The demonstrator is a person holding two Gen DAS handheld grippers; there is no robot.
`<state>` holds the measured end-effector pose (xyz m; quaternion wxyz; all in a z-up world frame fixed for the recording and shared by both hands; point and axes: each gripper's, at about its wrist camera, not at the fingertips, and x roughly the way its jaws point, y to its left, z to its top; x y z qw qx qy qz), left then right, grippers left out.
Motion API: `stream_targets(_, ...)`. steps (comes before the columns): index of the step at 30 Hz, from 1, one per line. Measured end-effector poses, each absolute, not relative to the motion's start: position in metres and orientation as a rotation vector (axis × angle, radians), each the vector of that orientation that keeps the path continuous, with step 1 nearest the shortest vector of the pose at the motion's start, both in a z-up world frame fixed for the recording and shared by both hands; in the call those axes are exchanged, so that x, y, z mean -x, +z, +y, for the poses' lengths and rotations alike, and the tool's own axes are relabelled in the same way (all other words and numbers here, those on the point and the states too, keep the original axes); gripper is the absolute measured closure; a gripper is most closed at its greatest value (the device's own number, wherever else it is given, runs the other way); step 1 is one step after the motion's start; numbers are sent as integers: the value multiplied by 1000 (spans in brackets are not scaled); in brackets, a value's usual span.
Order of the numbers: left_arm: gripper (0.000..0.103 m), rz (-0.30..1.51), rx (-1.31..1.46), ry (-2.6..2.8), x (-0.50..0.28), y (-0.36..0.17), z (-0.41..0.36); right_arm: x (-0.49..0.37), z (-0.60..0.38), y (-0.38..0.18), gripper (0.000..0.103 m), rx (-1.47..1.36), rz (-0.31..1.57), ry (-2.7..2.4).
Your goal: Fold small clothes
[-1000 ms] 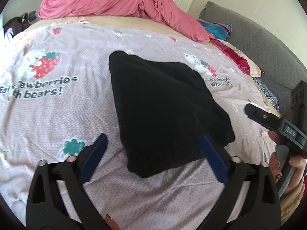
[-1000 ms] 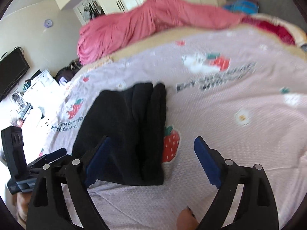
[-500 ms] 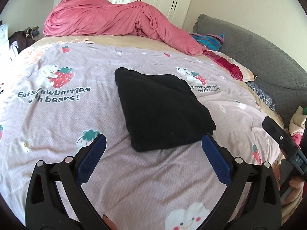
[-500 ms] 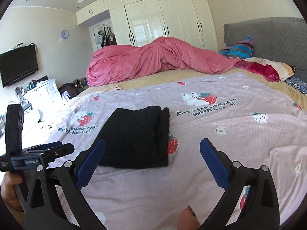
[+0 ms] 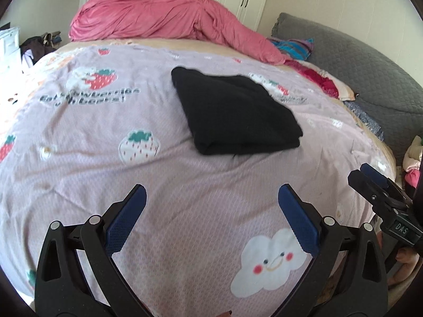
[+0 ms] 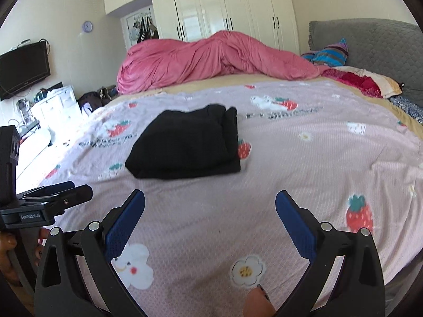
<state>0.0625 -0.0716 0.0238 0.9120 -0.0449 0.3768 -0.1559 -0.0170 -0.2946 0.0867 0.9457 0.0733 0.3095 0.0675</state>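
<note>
A black garment (image 5: 232,113) lies folded into a flat rectangle on the pink strawberry-print bedspread (image 5: 105,142); it also shows in the right wrist view (image 6: 187,145). My left gripper (image 5: 211,198) is open and empty, held back from the garment near the bed's front edge. My right gripper (image 6: 210,203) is open and empty, also short of the garment. Each gripper shows at the edge of the other's view, the right one (image 5: 380,187) and the left one (image 6: 53,198).
A pink duvet (image 6: 211,58) is heaped at the far side of the bed. Pillows (image 6: 357,79) lie by the grey headboard (image 6: 370,42) at right. A TV (image 6: 23,68) and cluttered white furniture (image 6: 53,103) stand left of the bed.
Both grippers have pulled back from the folded black garment toward the bed's front edge. The garment stays where it lay. Both stay open.
</note>
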Motion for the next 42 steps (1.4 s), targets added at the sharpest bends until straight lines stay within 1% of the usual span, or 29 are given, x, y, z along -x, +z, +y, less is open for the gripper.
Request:
stream_targets(13,9,808,107,-269,-65,12,-65,7,-278,67,4,-43,688,134)
stream_targets(42,9,809,85,-221,-68,13,-62,0,-290,66,4,-103,705,117)
